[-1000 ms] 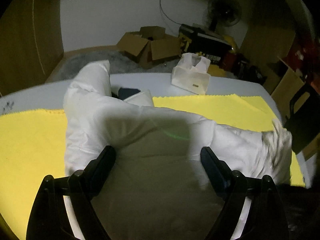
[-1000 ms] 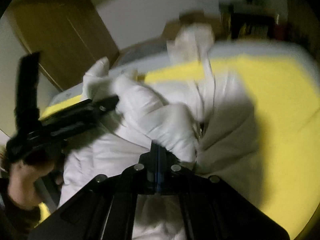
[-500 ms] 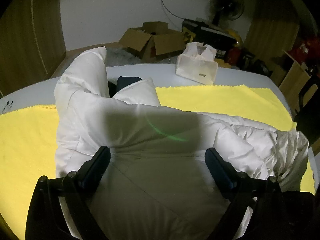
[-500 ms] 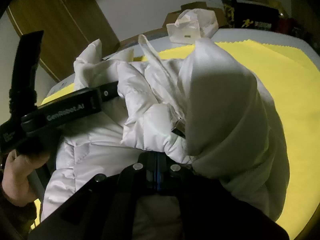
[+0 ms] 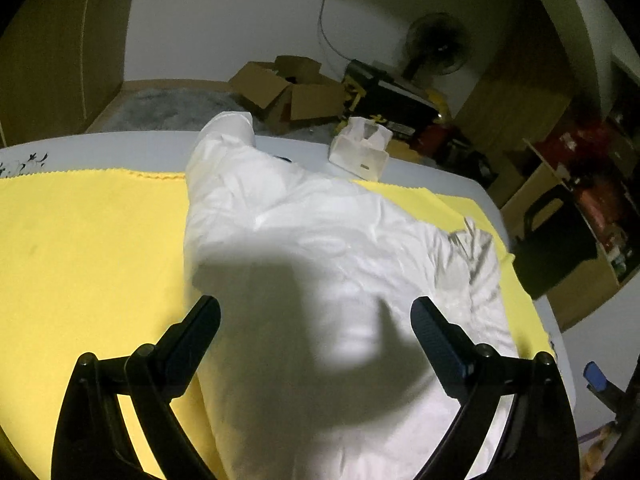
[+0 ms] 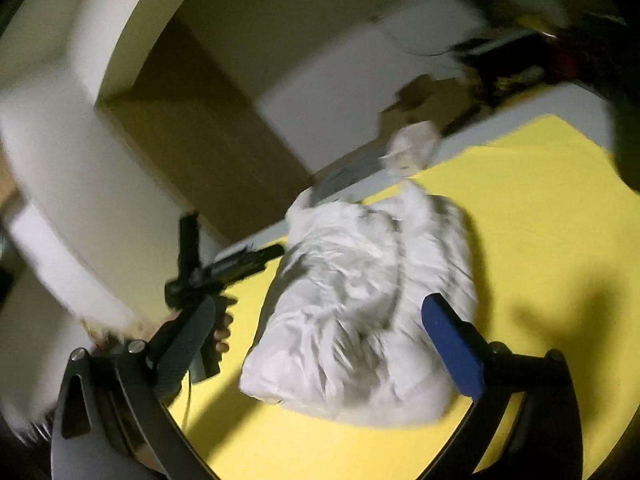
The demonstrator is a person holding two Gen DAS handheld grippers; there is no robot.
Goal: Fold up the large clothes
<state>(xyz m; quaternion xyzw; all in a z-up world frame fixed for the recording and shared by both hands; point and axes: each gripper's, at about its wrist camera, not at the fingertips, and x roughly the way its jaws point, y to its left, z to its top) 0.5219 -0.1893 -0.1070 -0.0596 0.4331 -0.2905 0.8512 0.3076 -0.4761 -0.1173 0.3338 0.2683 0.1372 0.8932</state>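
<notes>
Jacket (image 5: 320, 240) (folded) lies mid-cloth (image 5: 88, 240), yellow margins bare; both hand-held grippers spread, right opening.

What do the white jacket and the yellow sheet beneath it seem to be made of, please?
White jacket: likely thin synthetic shell over padding; puffy bulk, fine crinkles, faint sheen. Yellow sheet: apparently matte woven or felt-like cloth; lies flat, zigzag-cut edge, no gloss.

Dim room: white wall (image 5: 224, 28), wooden wardrobe (image 5: 52, 48), open cardboard boxes (image 5: 288, 88) (floor-level), standing fan (image 5: 436, 46) behind.
</notes>
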